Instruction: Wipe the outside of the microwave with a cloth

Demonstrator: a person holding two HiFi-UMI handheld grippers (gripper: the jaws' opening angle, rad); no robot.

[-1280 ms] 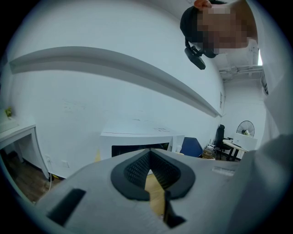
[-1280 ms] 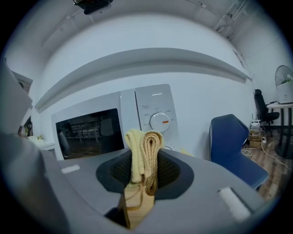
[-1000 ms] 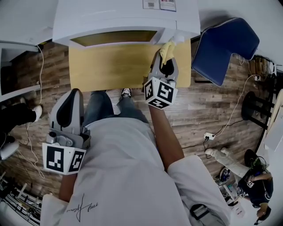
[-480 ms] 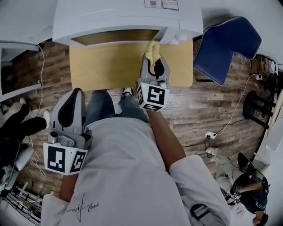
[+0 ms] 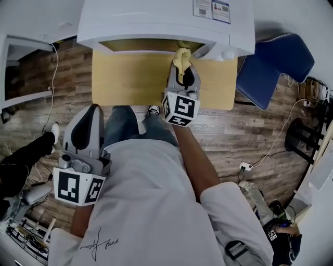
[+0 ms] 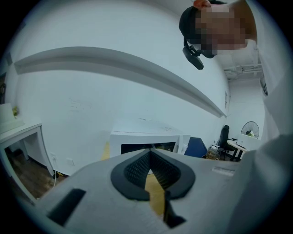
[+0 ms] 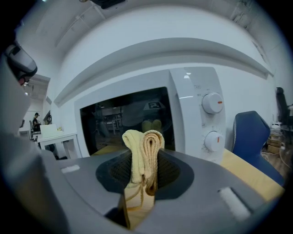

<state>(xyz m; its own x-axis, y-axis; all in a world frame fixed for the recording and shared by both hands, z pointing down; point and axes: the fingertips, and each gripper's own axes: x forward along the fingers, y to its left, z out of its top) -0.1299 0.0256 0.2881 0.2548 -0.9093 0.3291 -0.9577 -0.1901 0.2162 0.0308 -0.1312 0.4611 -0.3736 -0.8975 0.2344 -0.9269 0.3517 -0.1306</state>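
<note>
Wooden table [image 5: 130, 78] carries the white microwave [image 5: 156, 21]; its top stickers [image 5: 210, 9] are too small to read. The right gripper [image 5: 182, 70] clamps the yellow cloth [image 5: 180, 56] at the door's right side. The left gripper [image 5: 92, 109] is held near, jaws together on nothing.

I count one white microwave [image 5: 156, 21], with two knobs, the upper knob [image 7: 212, 103] and the lower knob [image 7: 213, 140], and two stickers [image 5: 203, 8] on top. One wooden table [image 5: 130, 78], one yellow cloth [image 5: 180, 55], one blue chair [image 5: 276, 62]. Two tongs: left tongs [image 5: 91, 111], right tongs [image 5: 183, 71].
</note>
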